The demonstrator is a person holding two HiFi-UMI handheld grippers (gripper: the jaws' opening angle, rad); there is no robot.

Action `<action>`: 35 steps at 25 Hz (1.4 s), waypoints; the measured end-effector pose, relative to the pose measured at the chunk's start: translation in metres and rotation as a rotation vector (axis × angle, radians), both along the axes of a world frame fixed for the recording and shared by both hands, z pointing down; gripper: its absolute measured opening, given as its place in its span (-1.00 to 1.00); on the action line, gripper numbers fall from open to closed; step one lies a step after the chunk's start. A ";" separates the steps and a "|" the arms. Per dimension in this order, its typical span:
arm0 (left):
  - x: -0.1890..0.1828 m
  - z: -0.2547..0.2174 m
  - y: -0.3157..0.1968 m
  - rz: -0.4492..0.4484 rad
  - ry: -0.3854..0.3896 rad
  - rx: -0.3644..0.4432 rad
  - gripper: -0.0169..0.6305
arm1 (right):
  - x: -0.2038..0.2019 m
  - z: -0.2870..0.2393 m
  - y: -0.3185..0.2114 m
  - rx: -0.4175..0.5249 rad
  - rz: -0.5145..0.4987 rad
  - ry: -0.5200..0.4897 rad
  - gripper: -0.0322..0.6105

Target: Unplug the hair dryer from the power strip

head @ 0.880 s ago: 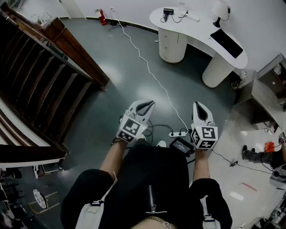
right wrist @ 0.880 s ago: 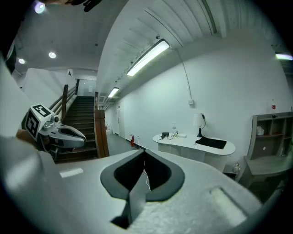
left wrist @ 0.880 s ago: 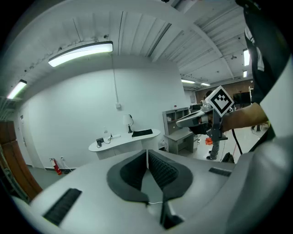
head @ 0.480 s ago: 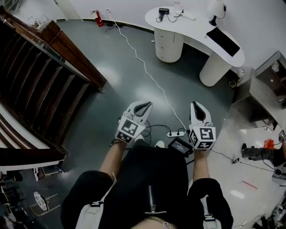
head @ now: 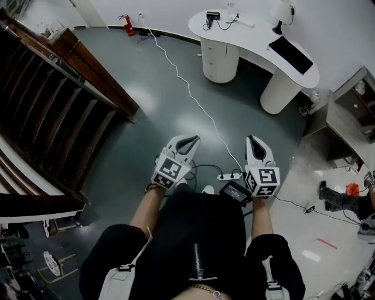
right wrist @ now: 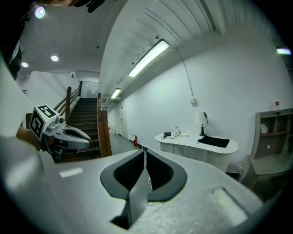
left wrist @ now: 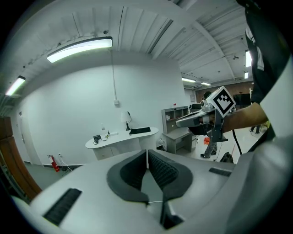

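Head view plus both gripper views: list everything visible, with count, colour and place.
power strip: one, white, on the floor between the two grippers
cable: one, white, from the power strip across the floor to the far wall
flat object: one, black, beside the power strip; identity unclear
desk: one, white, curved, by the far wall
lamp: one, white shade, on the desk
fire extinguisher: one, red, at the far wall
staircase: one, dark wood, left
shelf unit: one, grey, right
left gripper: one, white, jaws together, empty
right gripper: one, white, jaws together, empty
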State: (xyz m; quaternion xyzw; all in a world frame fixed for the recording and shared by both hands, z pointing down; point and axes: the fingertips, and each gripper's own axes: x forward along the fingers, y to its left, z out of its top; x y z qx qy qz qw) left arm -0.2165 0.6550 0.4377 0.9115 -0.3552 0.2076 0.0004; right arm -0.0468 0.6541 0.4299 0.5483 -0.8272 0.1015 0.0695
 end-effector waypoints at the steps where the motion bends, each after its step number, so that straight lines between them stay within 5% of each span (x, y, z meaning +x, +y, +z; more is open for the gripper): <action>1: 0.001 0.000 0.000 0.001 -0.001 -0.001 -0.88 | 0.001 0.000 0.000 0.001 0.001 -0.001 -0.88; 21: 0.014 0.009 -0.033 0.024 -0.024 -0.019 -0.88 | 0.013 0.010 -0.023 -0.032 0.018 -0.030 -0.88; 35: 0.032 0.012 -0.155 0.102 -0.011 -0.049 -0.88 | 0.023 0.010 -0.125 -0.075 0.073 -0.007 -0.88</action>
